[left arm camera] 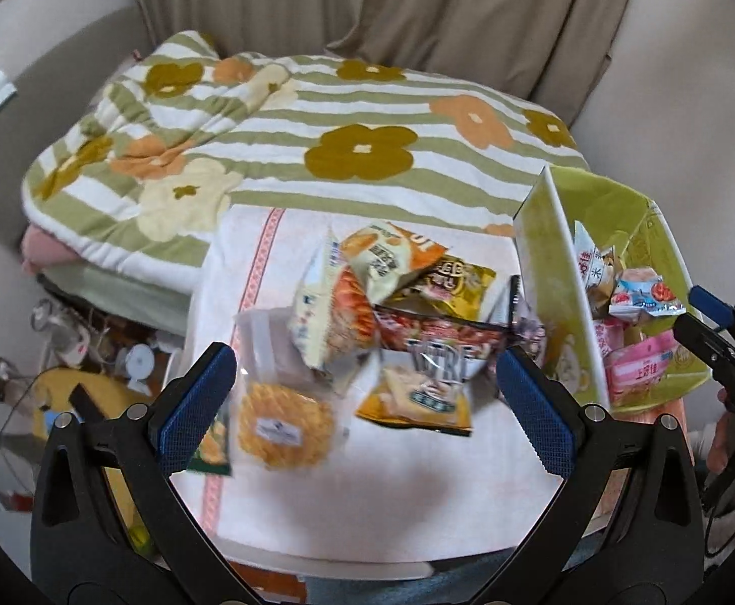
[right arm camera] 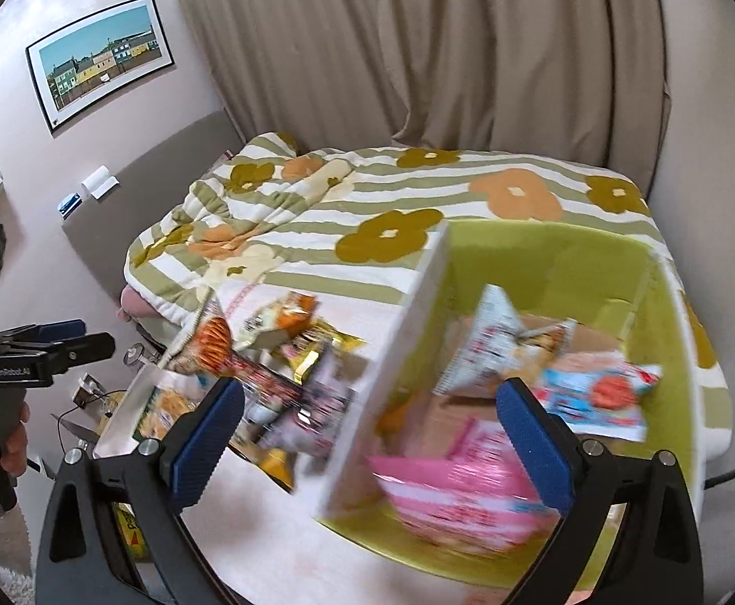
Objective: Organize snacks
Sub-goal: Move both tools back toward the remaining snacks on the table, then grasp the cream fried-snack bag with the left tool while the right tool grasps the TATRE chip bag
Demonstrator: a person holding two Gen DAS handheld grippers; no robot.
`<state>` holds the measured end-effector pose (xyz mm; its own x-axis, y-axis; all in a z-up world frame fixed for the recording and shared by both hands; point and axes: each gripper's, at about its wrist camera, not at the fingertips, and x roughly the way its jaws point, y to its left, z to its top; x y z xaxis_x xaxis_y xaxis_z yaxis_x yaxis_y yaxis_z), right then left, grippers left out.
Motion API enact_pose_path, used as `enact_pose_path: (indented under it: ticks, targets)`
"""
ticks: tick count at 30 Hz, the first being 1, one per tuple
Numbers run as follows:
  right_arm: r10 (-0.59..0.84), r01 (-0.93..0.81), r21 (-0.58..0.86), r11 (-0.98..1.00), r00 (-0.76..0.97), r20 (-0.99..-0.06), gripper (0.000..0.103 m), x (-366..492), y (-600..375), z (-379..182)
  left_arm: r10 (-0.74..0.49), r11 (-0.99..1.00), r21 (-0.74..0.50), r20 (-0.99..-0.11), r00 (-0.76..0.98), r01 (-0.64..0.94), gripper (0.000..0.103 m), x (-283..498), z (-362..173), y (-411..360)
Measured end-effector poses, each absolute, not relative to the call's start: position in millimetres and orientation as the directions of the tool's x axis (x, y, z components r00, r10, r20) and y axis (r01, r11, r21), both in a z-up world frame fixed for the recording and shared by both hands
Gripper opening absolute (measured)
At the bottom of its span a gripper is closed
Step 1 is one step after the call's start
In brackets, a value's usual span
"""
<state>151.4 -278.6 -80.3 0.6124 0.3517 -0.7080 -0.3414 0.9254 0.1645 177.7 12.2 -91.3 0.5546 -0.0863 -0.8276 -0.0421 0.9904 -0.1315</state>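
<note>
A pile of snack packets point(left arm camera: 392, 312) lies on a white towel-covered table point(left arm camera: 367, 504); a clear pack with a round waffle point(left arm camera: 281, 423) is nearest. My left gripper point(left arm camera: 364, 403) is open above the pile and holds nothing. A green box point(left arm camera: 549, 262) with a white rim stands at the right, with several packets inside, among them a pink one point(right arm camera: 468, 494) and a blue-and-red one point(right arm camera: 599, 393). My right gripper point(right arm camera: 367, 438) is open over the box's point(right arm camera: 544, 272) near wall, empty. It also shows in the left wrist view point(left arm camera: 720, 322).
A bed with a green-striped flowered quilt point(left arm camera: 317, 141) lies behind the table, curtains point(right arm camera: 417, 50) beyond. A glass side table with clutter point(left arm camera: 64, 353) stands at the left. The left gripper shows in the right wrist view point(right arm camera: 64, 338).
</note>
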Motion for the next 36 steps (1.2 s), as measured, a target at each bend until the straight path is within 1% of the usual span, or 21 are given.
enact_pose_path:
  ticks: [5, 9, 15, 19, 21, 24, 31, 34, 36]
  targets:
    - [0.326, -0.289, 0.181, 0.94, 0.604, -0.727, 0.1, 156.0, -224.4, -88.7, -0.199, 0.978, -0.199, -0.84, 0.505, 0.054, 0.102, 210.4, -108.5, 46.5]
    - [0.285, -0.223, 0.186, 0.957, 0.597, -0.75, 0.1, 154.9, -187.8, -102.7, -0.263, 0.965, -0.222, -0.852, 0.452, 0.142, 0.102, 238.1, -126.1, 59.1]
    - [0.183, -0.034, 0.201, 0.979, 0.58, -0.793, 0.1, 138.8, -154.8, -131.6, -0.36, 0.924, -0.287, -0.876, 0.321, 0.253, 0.102, 273.1, -163.7, 62.1]
    - [0.138, 0.08, 0.217, 0.973, 0.552, -0.823, 0.1, 125.8, -143.3, -155.1, -0.385, 0.903, -0.308, -0.889, 0.247, 0.298, 0.1, 292.0, -190.9, 54.3]
    - [0.116, 0.113, 0.208, 0.972, 0.536, -0.836, 0.1, 123.2, -139.1, -168.4, -0.389, 0.896, -0.315, -0.897, 0.211, 0.313, 0.094, 297.8, -203.7, 49.3]
    - [0.106, 0.145, 0.21, 0.967, 0.521, -0.847, 0.1, 123.9, -138.0, -187.5, -0.385, 0.889, -0.317, -0.909, 0.163, 0.331, 0.09, 303.3, -221.7, 42.2]
    - [0.132, 0.127, 0.226, 0.966, 0.507, -0.852, 0.1, 139.1, -131.2, -214.9, -0.353, 0.886, -0.281, -0.925, 0.142, 0.369, 0.083, 305.4, -241.2, 34.2]
    - [0.139, 0.116, 0.227, 0.967, 0.506, -0.851, 0.1, 148.0, -129.9, -222.1, -0.337, 0.885, -0.258, -0.93, 0.15, 0.389, 0.077, 304.4, -242.1, 30.9]
    - [0.144, 0.114, 0.231, 0.966, 0.504, -0.851, 0.1, 153.3, -130.0, -226.5, -0.331, 0.883, -0.249, -0.931, 0.151, 0.398, 0.07, 304.2, -241.7, 29.4]
